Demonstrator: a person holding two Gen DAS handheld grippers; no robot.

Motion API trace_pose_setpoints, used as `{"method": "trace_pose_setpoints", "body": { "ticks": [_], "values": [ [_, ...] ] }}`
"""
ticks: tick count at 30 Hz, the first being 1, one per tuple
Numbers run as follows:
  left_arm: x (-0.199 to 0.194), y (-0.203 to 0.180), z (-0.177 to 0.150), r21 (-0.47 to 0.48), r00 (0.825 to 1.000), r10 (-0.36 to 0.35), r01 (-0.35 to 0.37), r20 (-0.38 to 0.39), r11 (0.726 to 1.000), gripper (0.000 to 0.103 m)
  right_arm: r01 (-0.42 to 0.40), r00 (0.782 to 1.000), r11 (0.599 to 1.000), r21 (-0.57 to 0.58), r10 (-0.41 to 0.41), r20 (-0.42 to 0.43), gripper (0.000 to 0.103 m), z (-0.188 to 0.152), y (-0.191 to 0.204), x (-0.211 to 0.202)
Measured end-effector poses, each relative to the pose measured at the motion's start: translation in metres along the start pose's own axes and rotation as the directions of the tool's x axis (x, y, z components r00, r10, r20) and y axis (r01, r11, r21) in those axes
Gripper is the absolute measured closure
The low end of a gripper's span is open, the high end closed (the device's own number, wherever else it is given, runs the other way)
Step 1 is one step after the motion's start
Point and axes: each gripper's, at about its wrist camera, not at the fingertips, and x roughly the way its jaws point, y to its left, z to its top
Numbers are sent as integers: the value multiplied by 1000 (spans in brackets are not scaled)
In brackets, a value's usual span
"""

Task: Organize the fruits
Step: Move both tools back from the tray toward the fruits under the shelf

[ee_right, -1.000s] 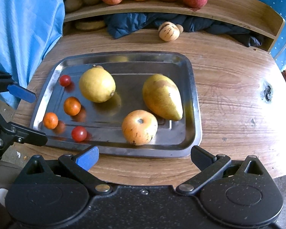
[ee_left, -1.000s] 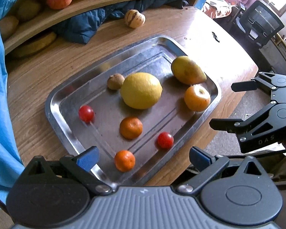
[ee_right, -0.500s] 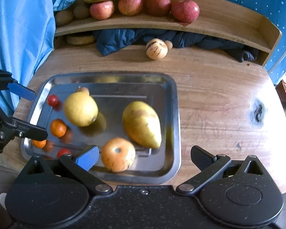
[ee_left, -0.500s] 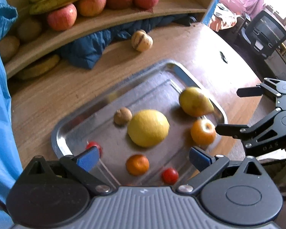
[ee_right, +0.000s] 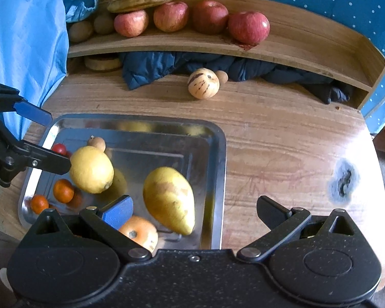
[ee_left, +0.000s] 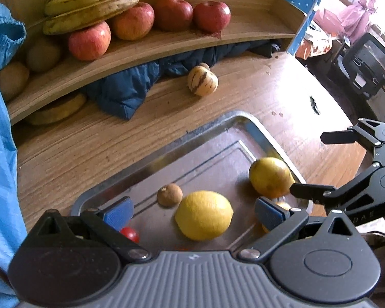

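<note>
While both claws hang over the near edge of the wooden tabletop (ee_right: 282, 138), nothing sits between their fingers.
Left claw (ee_left: 192, 211): spread wide, empty, above the near left part of the rectangular shiny metal tray (ee_right: 218, 169).
Right claw (ee_right: 192, 210): spread wide, empty, above the tray's near right corner.
Big round yellow lemon (ee_left: 204, 215): on the tray, directly ahead of the left claw, between its fingertips in that view.
Yellow-green pear (ee_right: 170, 199): lying on the tray just ahead of the right claw.
Orange persimmon-like fruit (ee_right: 141, 232): at the tray's near edge, partly hidden by the right claw's blue-padded finger.
Small fruits: two small orange tangerines (ee_right: 63, 190) and a red cherry tomato (ee_right: 59, 148) left of the lemon; a small brown round fruit (ee_left: 170, 195) beyond it.
Curved wooden shelf (ee_right: 308, 41): well beyond both claws, carrying red apples (ee_right: 248, 27) and yellow bananas (ee_left: 89, 5).
Striped cream melon (ee_right: 203, 83): on the tabletop, beyond the tray.
</note>
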Motion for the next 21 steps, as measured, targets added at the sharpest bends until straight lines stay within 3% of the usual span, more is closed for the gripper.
{"method": "trace_pose_setpoints", "body": {
  "ticks": [21],
  "values": [
    [35, -11, 51, -127, 998, 55, -53, 14, 991, 1, -59, 993, 997, 44, 54, 108, 1, 31, -41, 26]
  ]
}}
